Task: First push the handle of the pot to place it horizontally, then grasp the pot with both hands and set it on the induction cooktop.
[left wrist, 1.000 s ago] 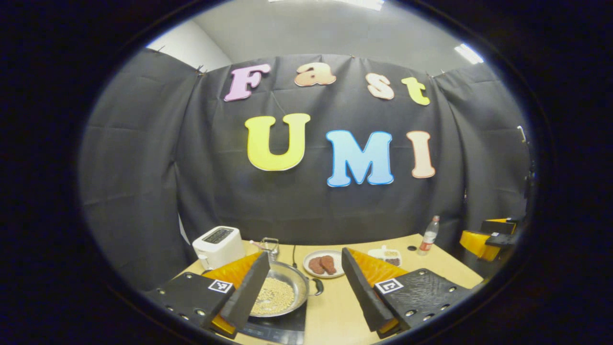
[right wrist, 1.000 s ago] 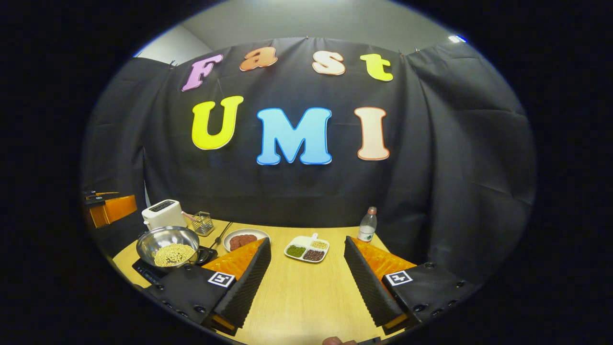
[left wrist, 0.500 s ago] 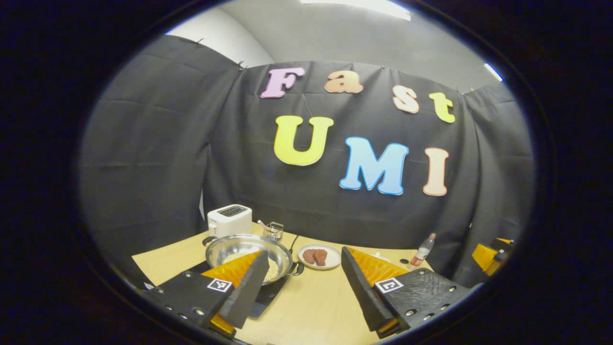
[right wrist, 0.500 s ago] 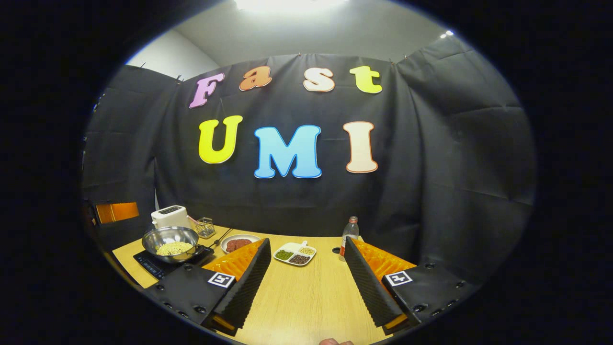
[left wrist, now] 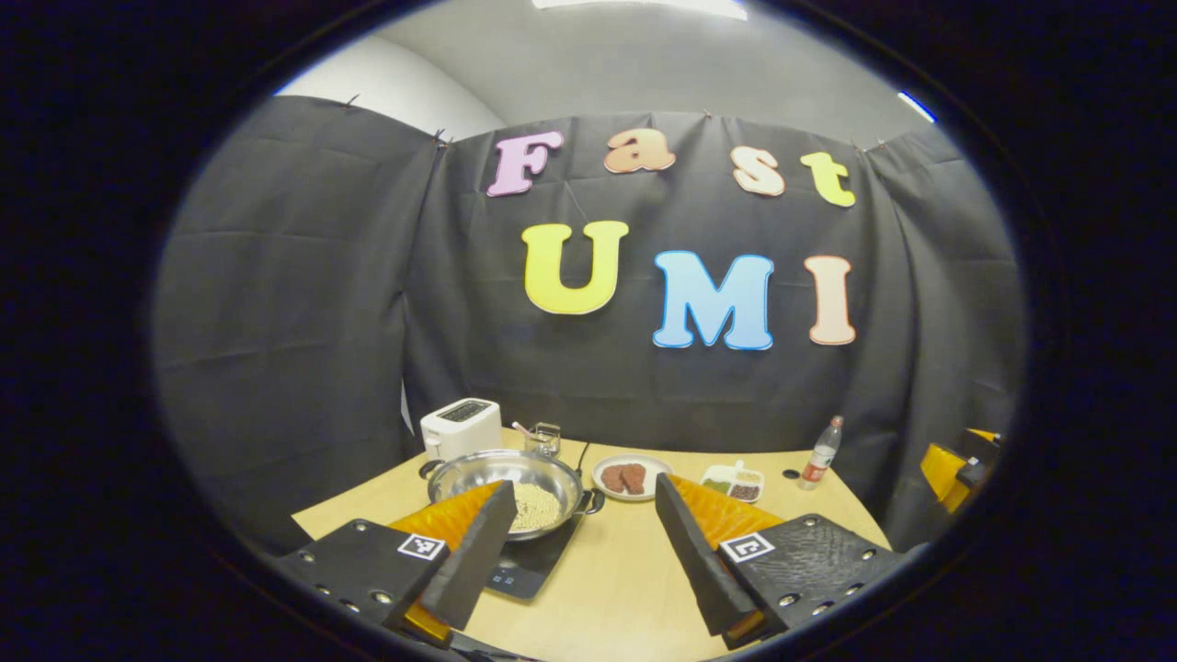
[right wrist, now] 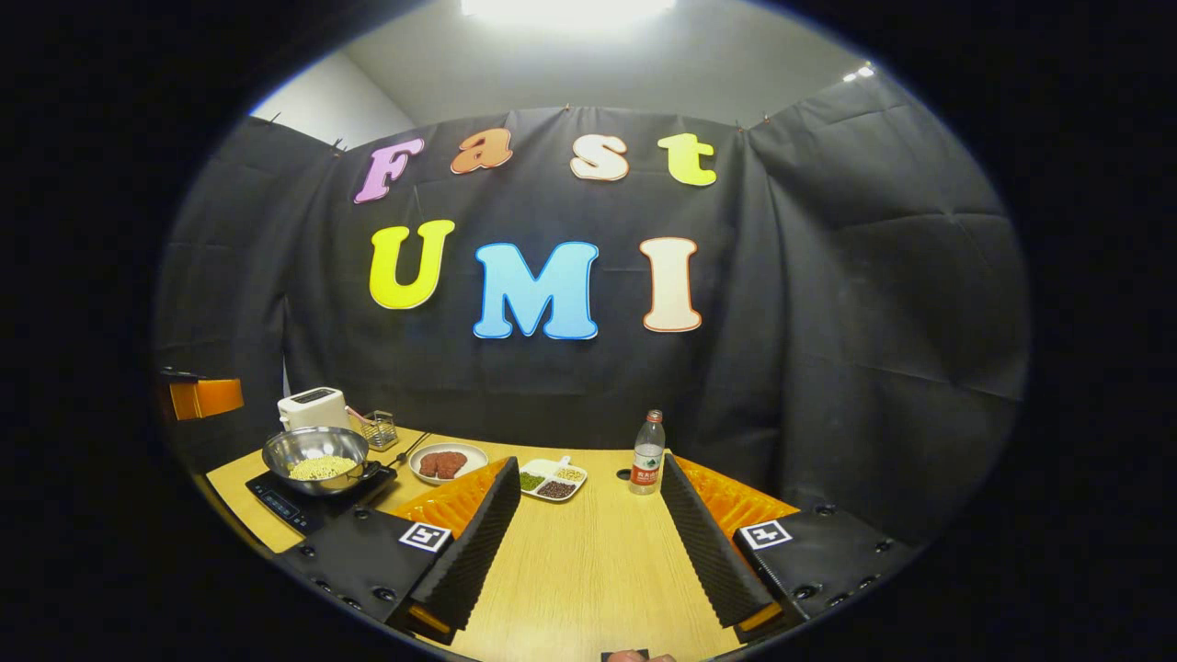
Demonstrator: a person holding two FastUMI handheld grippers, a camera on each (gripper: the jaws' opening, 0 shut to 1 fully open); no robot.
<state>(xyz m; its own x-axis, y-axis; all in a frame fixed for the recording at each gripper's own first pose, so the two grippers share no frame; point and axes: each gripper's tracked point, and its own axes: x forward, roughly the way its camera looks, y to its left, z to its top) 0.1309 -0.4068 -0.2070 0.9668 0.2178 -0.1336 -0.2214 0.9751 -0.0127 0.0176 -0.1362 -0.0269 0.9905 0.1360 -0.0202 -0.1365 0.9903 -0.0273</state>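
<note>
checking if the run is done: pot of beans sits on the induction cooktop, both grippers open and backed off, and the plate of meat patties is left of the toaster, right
One detail is wrong. In the right gripper view the plate of meat patties lies to the right of the toaster, not left. The rest holds: the pot of beans sits on the induction cooktop, and the left gripper and right gripper are open, clear of it.

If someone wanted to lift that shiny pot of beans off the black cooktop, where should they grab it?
Probably by the two small loop handles on the pot's rim, one gripper from each side: the right handle sticks out level, the other sits opposite. The round, smooth wall offers no grip.
</note>
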